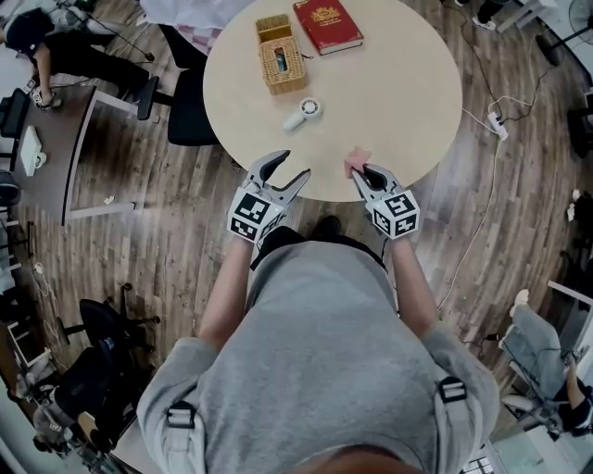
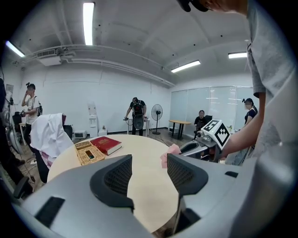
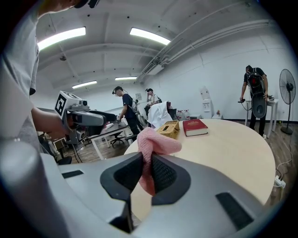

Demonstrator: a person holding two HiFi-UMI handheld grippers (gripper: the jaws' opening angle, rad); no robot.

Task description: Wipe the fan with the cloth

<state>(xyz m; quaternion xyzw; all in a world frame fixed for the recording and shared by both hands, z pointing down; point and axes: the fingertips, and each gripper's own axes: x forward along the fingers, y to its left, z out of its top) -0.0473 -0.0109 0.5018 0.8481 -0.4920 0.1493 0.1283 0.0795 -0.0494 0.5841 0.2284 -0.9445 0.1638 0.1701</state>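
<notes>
A small white hand-held fan [image 1: 303, 112] lies on the round beige table [image 1: 398, 102], a little beyond both grippers. At the table's near edge my right gripper [image 1: 363, 172] is shut on a pink cloth [image 1: 356, 159]. In the right gripper view the cloth [image 3: 156, 144] is pinched between the jaws of that gripper [image 3: 146, 162] and bunches out above them. My left gripper [image 1: 290, 167] is beside it to the left, also at the table's edge, open and empty. The left gripper view shows bare tabletop between the jaws of my left gripper [image 2: 149, 162]. The small fan appears in neither gripper view.
A wicker basket [image 1: 281, 57] and a red book [image 1: 327, 24] sit at the table's far side. A chair [image 1: 190, 106] stands at the left of the table. A power strip and cable [image 1: 498, 125] lie on the floor to the right. People and a pedestal fan [image 2: 156, 111] stand in the background.
</notes>
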